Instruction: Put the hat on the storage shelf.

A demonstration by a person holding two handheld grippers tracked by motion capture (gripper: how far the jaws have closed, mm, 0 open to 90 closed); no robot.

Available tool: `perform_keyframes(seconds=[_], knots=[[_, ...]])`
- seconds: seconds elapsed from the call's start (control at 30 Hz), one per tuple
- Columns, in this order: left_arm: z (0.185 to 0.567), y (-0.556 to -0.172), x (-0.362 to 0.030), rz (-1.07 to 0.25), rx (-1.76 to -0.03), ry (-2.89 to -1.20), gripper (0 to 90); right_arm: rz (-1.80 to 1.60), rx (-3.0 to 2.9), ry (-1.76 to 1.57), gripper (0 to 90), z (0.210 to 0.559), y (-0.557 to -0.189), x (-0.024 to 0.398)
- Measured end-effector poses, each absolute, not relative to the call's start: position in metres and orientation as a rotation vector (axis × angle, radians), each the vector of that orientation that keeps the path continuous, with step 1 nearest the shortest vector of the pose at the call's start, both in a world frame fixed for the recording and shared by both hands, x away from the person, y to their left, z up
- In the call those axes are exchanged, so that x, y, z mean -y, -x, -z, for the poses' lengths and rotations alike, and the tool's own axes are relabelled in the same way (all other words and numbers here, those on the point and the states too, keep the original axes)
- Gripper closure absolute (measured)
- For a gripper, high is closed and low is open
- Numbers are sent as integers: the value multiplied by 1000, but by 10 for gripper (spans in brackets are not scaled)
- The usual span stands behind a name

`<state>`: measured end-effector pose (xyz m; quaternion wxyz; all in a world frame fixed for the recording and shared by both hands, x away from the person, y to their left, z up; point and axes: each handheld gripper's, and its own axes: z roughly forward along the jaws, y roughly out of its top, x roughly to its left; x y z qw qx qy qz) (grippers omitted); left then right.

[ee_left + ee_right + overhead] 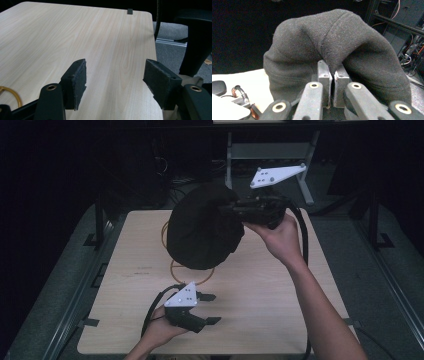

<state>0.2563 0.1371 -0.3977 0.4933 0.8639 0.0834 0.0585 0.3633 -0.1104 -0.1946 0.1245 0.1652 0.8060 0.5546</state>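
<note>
While the right claw (235,210) pinches the black cloth (202,227) above the bench (280,285), the left claw (210,309) waits open beneath; that thin fold could slip free.

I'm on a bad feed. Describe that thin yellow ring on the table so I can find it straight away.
Start at the light wooden table, then go to the big black cloth that the right gripper holds up over its middle. The yellow ring lies flat on the wood under that cloth, partly hidden, its arc peeking out below the cloth's lower edge. It is the one thin, bright hoop among dark things.
</note>
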Motion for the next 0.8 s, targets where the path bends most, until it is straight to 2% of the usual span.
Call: perform_keyframes(seconds=[0.8], knots=[[400, -255, -134, -125, -210, -2081, 328, -1488, -2477, -496, 868, 179, -412, 46]])
